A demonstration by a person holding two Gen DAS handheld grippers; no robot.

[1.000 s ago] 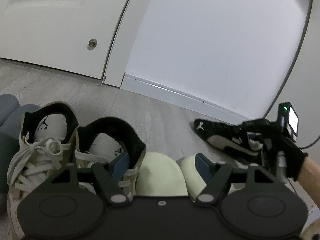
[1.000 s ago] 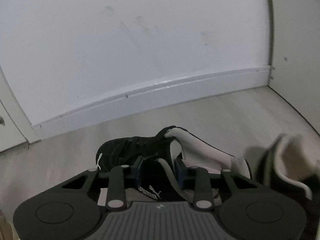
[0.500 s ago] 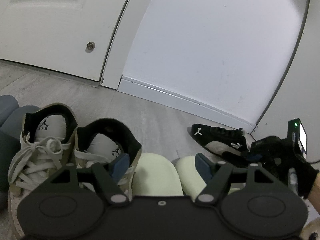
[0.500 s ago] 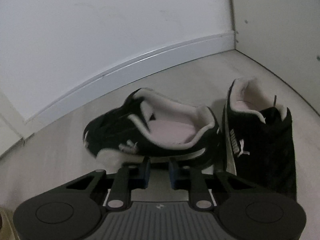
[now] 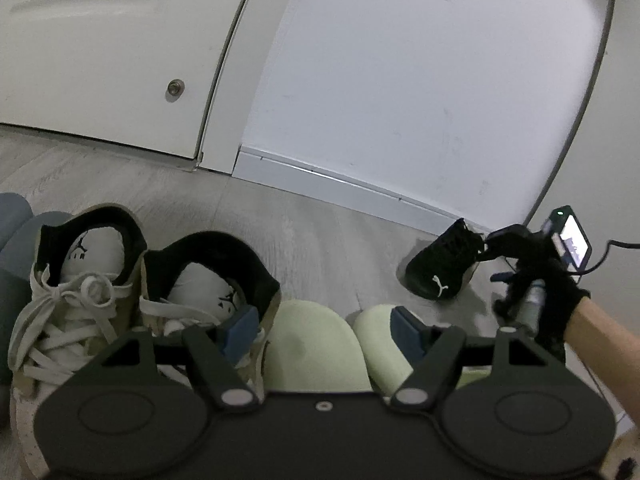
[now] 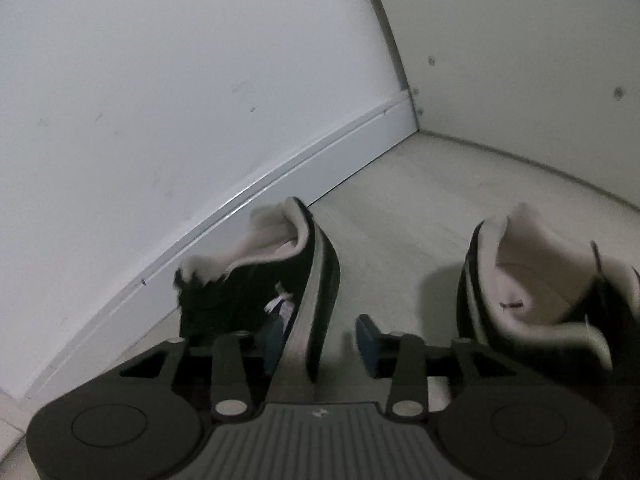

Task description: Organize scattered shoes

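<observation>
Claws both gape empty: left point(image 5: 326, 330) over slippers point(image 5: 316, 344), right point(image 6: 320, 340) beside black sneaker point(image 6: 260, 292).

A pale cabinet door point(image 5: 100, 60) fills the left-wrist view from nine to twelve o'clock, a small round metal knob point(image 5: 174, 88) set near its right edge; beside it stands a cream frame post point(image 5: 236, 80); a white wall point(image 5: 420, 80) takes twelve to two o'clock, with a white baseboard point(image 5: 340, 184) along its foot. Grey wood-grain floor point(image 5: 312, 248) lies across the centre; in the right-wrist view the same kind of wall point(image 6: 180, 80) and baseboard point(image 6: 280, 184) run to a corner at one o'clock, meeting a cream side panel point(image 6: 520, 48) dotted with small round marks point(image 6: 619, 91)
</observation>
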